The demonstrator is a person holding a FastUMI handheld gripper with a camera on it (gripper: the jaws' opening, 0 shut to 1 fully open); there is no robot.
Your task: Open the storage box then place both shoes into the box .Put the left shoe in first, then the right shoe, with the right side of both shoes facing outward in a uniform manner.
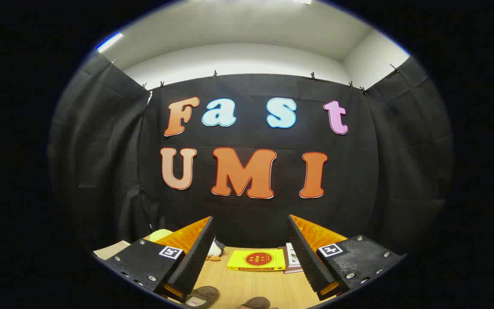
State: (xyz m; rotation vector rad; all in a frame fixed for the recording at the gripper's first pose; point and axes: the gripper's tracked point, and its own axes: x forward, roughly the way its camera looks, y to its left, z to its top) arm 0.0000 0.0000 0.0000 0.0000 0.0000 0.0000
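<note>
Looking forward along the gripper [251, 253], we find its two fingers [195, 253] spread wide apart with nothing held between them, raised above a light wooden bench [255, 285].

Low between the fingers, at the near part of the bench, we see the tops of two brown shoes. The left shoe [204, 295] lies just beside the inner edge of the left finger, its opening and pale lining partly in sight. The right shoe [256, 303] sits a little further toward the middle of the gap, apart from its mate, with only its upper curve showing. Neither shoe touches a finger as far as we can tell.

Beyond the shoes, near the far edge of the bench, a yellow book [256, 260] with a round red mark lies flat, roughly centred between the fingers. Just beside it, close to the right finger, rests a white book [292, 257], partly hidden by that finger. Close to the left finger we see a small white and orange plush toy [215, 252], mostly hidden. Behind the left finger a pale yellow-green object [161, 234] pokes out; we cannot tell what it is.
</note>
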